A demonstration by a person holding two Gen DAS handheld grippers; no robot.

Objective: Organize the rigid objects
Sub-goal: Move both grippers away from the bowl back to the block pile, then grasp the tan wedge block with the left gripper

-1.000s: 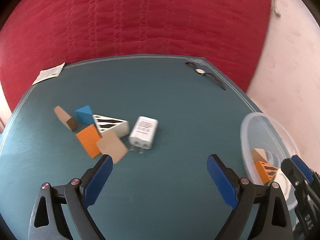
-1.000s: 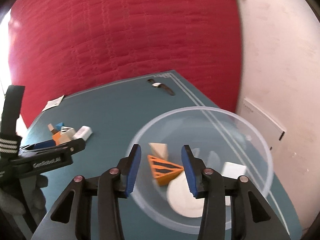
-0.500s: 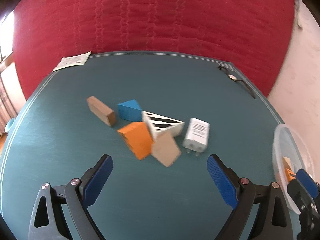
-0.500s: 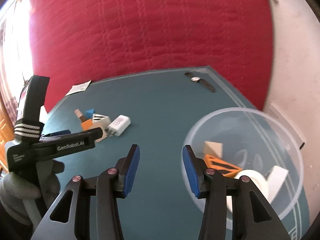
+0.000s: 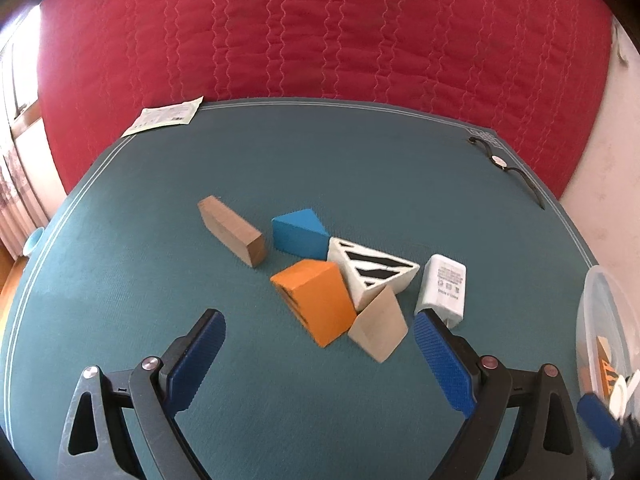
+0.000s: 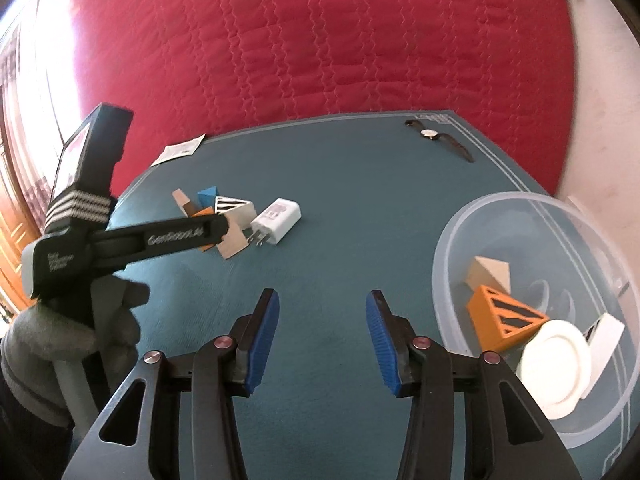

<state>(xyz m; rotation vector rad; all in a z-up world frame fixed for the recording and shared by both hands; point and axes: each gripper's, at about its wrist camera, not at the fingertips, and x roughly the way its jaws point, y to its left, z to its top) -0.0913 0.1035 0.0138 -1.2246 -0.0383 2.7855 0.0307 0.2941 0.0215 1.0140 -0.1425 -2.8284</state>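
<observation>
Orange block (image 5: 316,300) just ahead of gaping, empty left gripper (image 5: 316,360)

In front of me the bench (image 5: 320,160) is covered in teal with pale lines running along its edge. Behind its far side a red quilted cover (image 5: 320,40) with wavy stitching fills most of what I see. To the right stands a pale, whitish wall (image 6: 600,120). At the far left, bright daylight comes in by a window (image 5: 16,80), with brown wood (image 6: 12,240) below.
</observation>
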